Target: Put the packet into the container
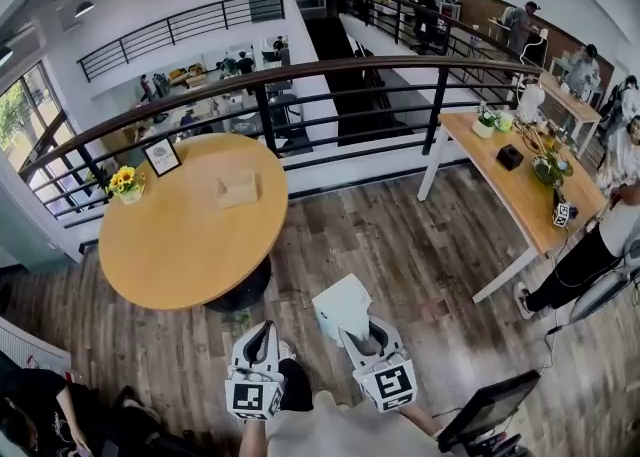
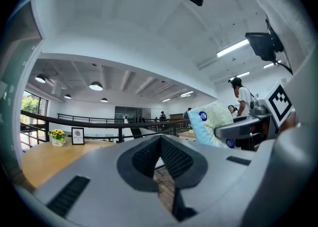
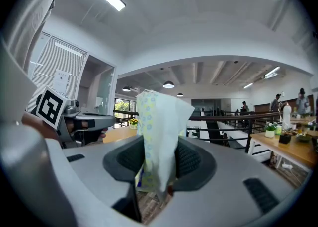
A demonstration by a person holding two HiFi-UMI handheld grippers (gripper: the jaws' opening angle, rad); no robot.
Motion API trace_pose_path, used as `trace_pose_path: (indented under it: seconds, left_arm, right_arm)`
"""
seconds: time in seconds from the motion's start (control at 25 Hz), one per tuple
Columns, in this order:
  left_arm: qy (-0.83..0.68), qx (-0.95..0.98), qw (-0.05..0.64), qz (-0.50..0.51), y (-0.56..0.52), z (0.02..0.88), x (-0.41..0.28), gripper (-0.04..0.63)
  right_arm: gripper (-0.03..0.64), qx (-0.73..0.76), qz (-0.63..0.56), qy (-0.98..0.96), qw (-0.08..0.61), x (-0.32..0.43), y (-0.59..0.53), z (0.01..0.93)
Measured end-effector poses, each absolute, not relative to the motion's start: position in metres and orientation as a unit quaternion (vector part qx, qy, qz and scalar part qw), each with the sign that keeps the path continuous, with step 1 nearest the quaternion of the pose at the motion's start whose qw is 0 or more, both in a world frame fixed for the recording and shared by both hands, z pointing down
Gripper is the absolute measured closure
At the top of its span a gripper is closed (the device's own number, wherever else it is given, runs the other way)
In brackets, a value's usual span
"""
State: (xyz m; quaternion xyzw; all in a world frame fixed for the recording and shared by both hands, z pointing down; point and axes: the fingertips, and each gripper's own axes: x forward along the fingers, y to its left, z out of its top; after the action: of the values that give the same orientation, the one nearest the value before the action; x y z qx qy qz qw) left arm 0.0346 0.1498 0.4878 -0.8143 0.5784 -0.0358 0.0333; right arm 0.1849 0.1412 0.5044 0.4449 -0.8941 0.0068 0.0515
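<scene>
The fingers point(image 3: 191, 160) of the right gripper point(image 3: 159, 146) are clamped on a soft packet point(image 3: 156, 131), pale with a small blue and yellow print. The packet stands upright out of the grip, its top well above the fingertips and its lower edge hanging just below them. From the head view, the packet point(image 1: 342, 307) juts forward from this gripper over the wooden floor point(image 1: 420, 265), touching no surface.

Just to the left, near but apart, the left gripper point(image 2: 160, 138) has its fingers brought together at the tips with nothing between them; only floorboards show through the narrow gap lower down.

Ahead of both sets of fingers and to their left stands a round desk point(image 1: 180, 245). Near its far side sits a small tan box point(image 1: 237, 190), possibly the container, though whether it is open is unclear from here. It is well apart from the packet. At the far left edge of that desk are potted yellow flowers point(image 1: 124, 183) and a framed card point(image 1: 161, 156).

Beyond the desk a dark curved railing point(image 1: 300, 75) crosses the room. Ahead and to the right of the fingers is a long desk point(image 1: 515, 200) with several people near it.
</scene>
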Motion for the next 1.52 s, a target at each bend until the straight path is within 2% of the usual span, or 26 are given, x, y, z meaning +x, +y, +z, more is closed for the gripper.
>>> trace_pose_path:
  seconds: [0.6,1.16,1.52]
  left_arm:
    - [0.581,-0.814,0.019,-0.022,0.031,0.483,-0.03,0.591]
    - [0.547,-0.837,0.022,-0.004,-0.103,0.46,-0.092,0.591]
    - [0.548,-0.836,0.035,-0.007,-0.147,0.454,-0.138,0.591]
  right_arm:
    - [0.465,0.449,-0.005,-0.888,0.096,0.137,0.034,0.502]
    - [0.465,0.489,0.01,-0.869,0.073,0.071,-0.088,0.482]
    - [0.465,0.49,0.014,-0.869,0.066,0.028,-0.136,0.477]
